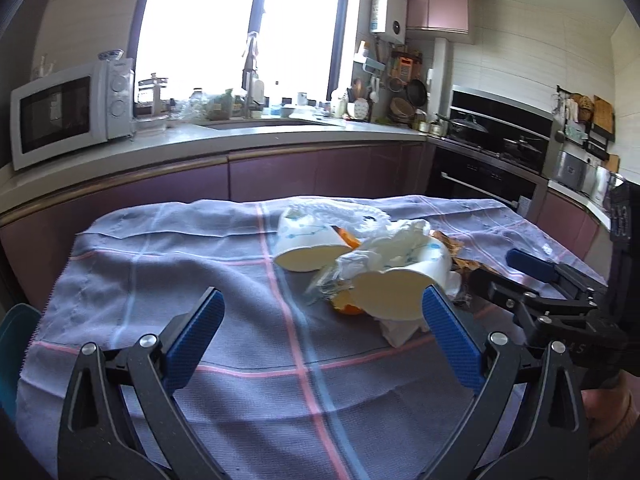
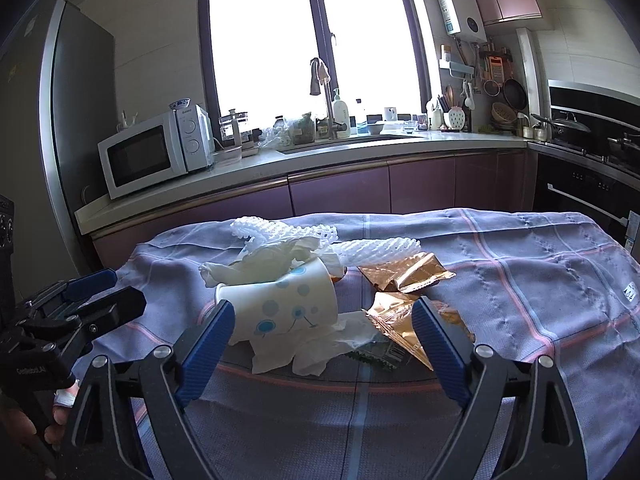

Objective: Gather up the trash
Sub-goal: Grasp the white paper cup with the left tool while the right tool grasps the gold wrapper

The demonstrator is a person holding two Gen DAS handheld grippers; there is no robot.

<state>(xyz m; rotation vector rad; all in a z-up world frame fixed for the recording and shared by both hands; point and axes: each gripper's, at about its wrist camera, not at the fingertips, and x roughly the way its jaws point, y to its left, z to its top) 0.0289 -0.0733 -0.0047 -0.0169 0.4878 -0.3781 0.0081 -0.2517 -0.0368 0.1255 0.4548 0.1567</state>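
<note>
"Galanz" microwave (image 2: 154, 155) — blue-dotted paper cup (image 2: 282, 304), gold wrapper (image 2: 404, 276), checked cloth (image 2: 520, 280)

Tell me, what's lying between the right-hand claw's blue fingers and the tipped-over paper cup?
In the right wrist view, crumpled white tissue lies between the right gripper and the paper cup.

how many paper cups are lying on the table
2. One white paper cup with blue dots lies on its side nearest the grippers, tissue stuffed in it; a second white paper cup lies tipped behind it, left in the left wrist view. More could hide under the trash.
</note>
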